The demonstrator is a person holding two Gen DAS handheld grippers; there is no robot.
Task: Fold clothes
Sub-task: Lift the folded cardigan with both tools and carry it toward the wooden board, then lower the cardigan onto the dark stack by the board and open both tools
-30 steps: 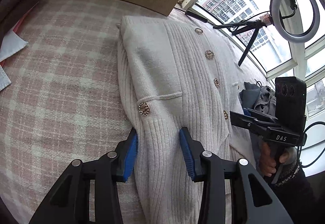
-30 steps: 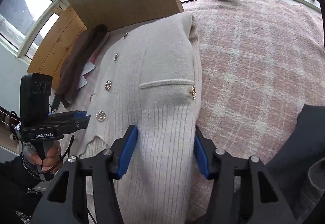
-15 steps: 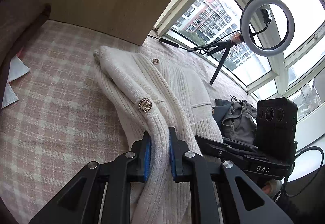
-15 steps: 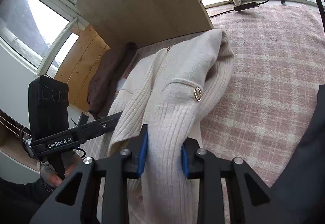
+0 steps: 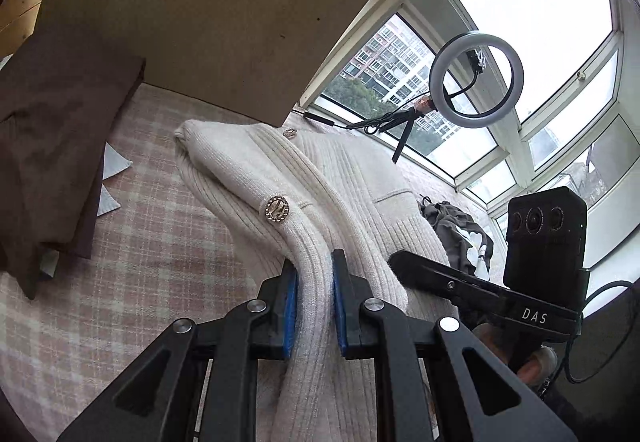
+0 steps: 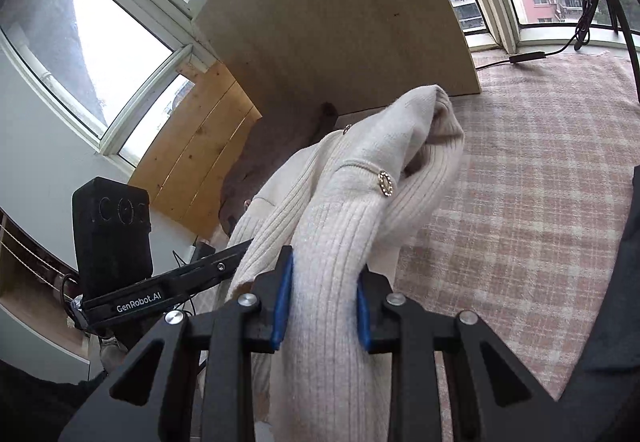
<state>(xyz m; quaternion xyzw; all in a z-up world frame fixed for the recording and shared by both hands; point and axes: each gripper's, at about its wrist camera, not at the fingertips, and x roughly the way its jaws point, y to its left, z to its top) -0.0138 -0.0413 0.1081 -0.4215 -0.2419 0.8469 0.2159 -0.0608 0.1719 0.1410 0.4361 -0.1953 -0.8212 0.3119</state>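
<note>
Left gripper clamped on the ribbed hem of a cream knit cardigan, blue pads pressed into the bunched fabric; right gripper likewise closed on the hem at the other side, knit bulging between its pads. Cardigan lifted at the near end, far end resting on a pink plaid cloth covering the surface below. Gold jewelled button just ahead of the left gripper, a matching button ahead of the right one. Right gripper's black body and camera block crossing the right side of the left view, partly hiding a crumpled grey garment beyond. Dark brown folded cloth to the left, white paper corners poking from under it. Past the cardigan, a leaning beige board, then a ring light on a tripod before bay windows, apartment blocks outside. Compared with a second ago: both grippers open around a flat cardigan then, now shut with the hem raised and the garment folding along its length.
</note>
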